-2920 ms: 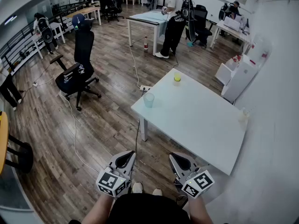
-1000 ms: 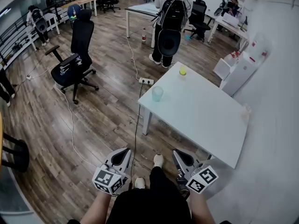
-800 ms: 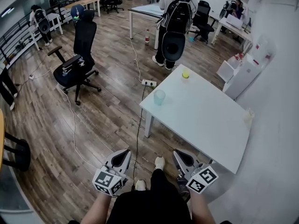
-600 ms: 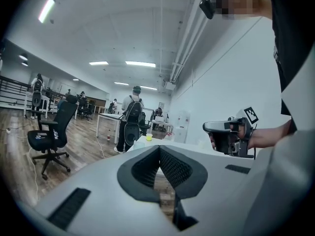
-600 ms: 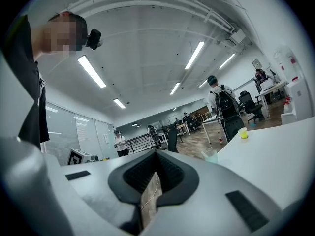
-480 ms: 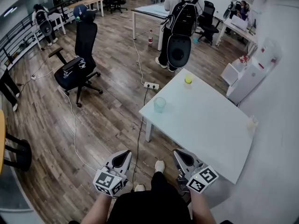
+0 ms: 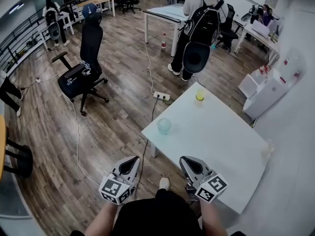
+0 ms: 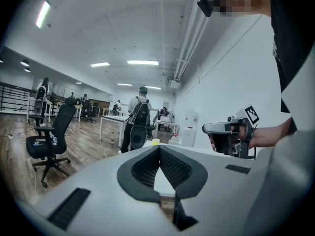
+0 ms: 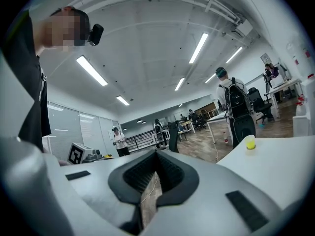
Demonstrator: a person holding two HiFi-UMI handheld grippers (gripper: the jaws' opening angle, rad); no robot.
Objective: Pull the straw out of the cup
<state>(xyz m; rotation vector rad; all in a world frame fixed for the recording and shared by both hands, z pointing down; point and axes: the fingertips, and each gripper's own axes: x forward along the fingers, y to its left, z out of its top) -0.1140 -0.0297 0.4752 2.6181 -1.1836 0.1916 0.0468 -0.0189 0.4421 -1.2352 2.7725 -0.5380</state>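
Note:
A white table (image 7: 216,146) stands ahead of me and to the right. A clear bluish cup (image 7: 164,126) sits near its left corner. A small yellow cup (image 7: 200,95) stands at the far corner and also shows in both gripper views (image 8: 155,141) (image 9: 250,142). No straw can be made out at this distance. My left gripper (image 7: 133,161) and right gripper (image 7: 188,160) are held side by side in front of my body, short of the table. Both are shut with nothing in them, tips meeting (image 8: 159,147) (image 9: 156,152).
A person with a black backpack (image 7: 199,28) stands just beyond the table's far corner. A black office chair (image 7: 81,75) stands on the wood floor at the left. A power strip (image 7: 161,96) and its cables lie near the table. A white cabinet (image 7: 268,90) stands against the right wall.
The table and its cups have come nearer in the head view. The person with the backpack has drifted right. Both grippers stay shut in front of my body.

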